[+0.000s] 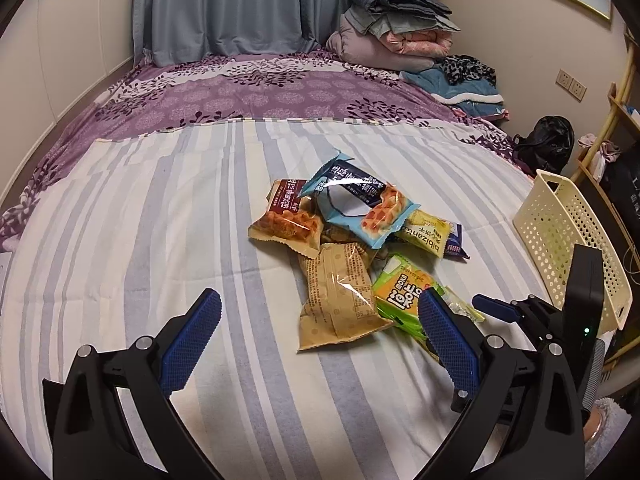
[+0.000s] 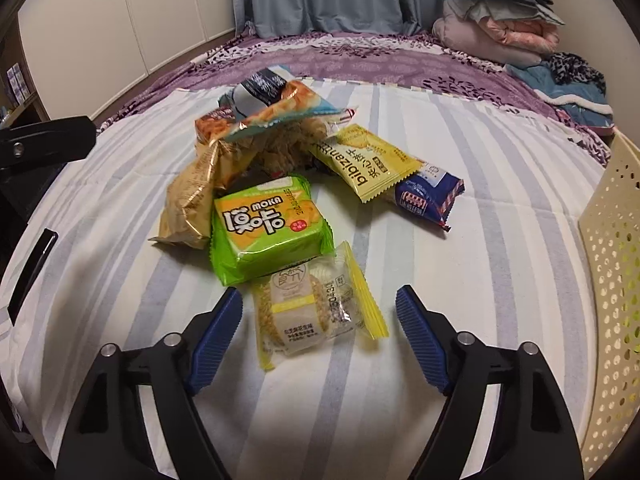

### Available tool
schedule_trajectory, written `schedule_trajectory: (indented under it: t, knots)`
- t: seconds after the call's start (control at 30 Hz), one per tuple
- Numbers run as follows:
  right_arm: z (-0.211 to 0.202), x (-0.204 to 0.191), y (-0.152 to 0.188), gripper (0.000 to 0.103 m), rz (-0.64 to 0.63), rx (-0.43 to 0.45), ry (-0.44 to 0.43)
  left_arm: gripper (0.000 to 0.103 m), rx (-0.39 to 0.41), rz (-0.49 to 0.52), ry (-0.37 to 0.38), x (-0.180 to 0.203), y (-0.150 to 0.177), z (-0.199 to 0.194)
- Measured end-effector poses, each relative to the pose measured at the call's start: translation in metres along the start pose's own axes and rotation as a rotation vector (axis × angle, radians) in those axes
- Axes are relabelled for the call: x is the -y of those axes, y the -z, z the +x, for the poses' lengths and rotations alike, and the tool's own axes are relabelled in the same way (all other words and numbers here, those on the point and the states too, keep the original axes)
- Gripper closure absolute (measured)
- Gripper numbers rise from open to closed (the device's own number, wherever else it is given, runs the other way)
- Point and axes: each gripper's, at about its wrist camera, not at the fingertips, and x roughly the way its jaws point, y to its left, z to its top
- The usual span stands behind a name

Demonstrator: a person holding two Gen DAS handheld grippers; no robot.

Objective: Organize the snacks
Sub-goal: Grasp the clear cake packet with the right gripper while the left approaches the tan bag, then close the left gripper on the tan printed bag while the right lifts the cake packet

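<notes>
Two spread pads of your right gripper (image 2: 319, 320) flank the clear yellow-edged packet (image 2: 316, 312) on the striped sheet (image 2: 460, 280), not touching it. Center it, pinch its middle, avoid the green pack (image 2: 268, 228), then carry it to the cream basket (image 2: 612, 240). Your left gripper (image 1: 320, 344) hangs open, empty.

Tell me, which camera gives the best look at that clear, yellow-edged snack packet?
The right wrist view: the yellow-edged packet lies whole between the right gripper's open fingers. In the left wrist view only a sliver shows behind the left gripper's finger.
</notes>
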Motion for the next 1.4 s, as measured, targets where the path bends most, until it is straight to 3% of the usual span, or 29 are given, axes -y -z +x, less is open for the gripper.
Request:
schedule_trajectory:
  t: [0.27, 0.83, 0.97, 1.13, 1.4]
  knots:
    - [-0.001, -0.001, 0.003, 0.05, -0.008, -0.006, -0.023, 0.003, -0.028, -0.013, -0.005, -0.003, 0.002, 0.016]
    - [-0.029, 0.007, 0.021, 0.054, 0.032, 0.016, -0.038, 0.003, -0.07, 0.003, 0.003, 0.01, 0.006, 0.064]
    - [-0.034, 0.006, 0.022, 0.054, 0.026, 0.022, -0.033, 0.02, -0.098, -0.004, -0.004, 0.01, 0.008, 0.083]
    - [-0.033, 0.006, 0.023, 0.054, 0.023, 0.019, -0.039, 0.024, -0.1, -0.002, 0.009, 0.009, 0.008, 0.09]
    - [-0.034, 0.004, 0.021, 0.056, 0.012, 0.028, -0.038, 0.047, -0.1, 0.01, 0.052, 0.014, 0.005, 0.093]
